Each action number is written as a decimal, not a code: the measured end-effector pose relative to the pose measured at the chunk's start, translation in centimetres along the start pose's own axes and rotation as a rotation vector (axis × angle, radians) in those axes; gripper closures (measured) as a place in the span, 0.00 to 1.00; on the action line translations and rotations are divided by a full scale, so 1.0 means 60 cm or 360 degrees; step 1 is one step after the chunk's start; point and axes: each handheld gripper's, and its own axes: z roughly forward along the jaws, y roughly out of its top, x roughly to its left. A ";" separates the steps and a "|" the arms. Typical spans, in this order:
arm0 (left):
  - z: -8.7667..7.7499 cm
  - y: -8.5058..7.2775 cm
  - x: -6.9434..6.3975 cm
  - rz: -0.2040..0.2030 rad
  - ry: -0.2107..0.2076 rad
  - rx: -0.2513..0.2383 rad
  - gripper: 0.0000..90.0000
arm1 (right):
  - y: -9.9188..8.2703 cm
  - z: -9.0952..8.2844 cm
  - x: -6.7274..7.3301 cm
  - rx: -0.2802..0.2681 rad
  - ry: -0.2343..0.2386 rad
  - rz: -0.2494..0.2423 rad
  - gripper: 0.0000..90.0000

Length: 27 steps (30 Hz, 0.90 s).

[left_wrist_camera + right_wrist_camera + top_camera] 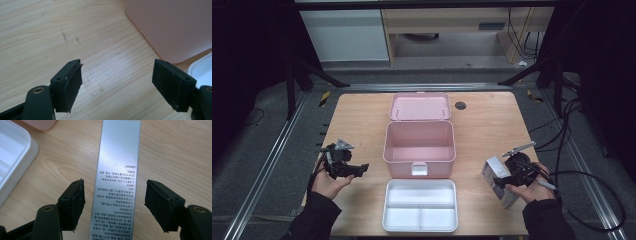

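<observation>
Reaching down over a silver box [117,177], the right gripper [113,203] had its jaws spread wide, one on each long side of it, and neither pad touched it yet. The silver box lay flat on the wooden table [492,120], near the right edge, well apart from the pink storage box [419,147] in the middle. In the right gripper view it ran straight up between the jaws, with small printed writing on its top face. To grab it well, I think the right gripper should go lower so the pads sit on the two long sides, then squeeze slowly so the silver box does not slip or twist. It would help to keep the jaws straight along its sides and to hold near the middle so it does not tip. The left gripper [117,85] had its jaws spread too, with nothing between them, only bare wood, just beside a corner of the pink storage box. A white divided tray [420,205] sat in front of the pink storage box, and the pink lid [420,106] lay behind it.
</observation>
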 end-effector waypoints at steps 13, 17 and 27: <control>0.006 -0.004 -0.001 0.0019 -0.0007 0.0040 0.26 | -0.004 0.031 -0.001 0.0129 -0.0007 0.0018 0.48; 0.007 -0.005 0.000 0.0025 -0.0007 0.0050 0.26 | -0.003 0.039 0.001 0.0169 -0.0002 0.0023 0.53; 0.011 -0.006 0.002 0.0030 -0.0013 0.0077 0.26 | 0.005 0.046 -0.002 0.0253 -0.0002 0.0061 0.60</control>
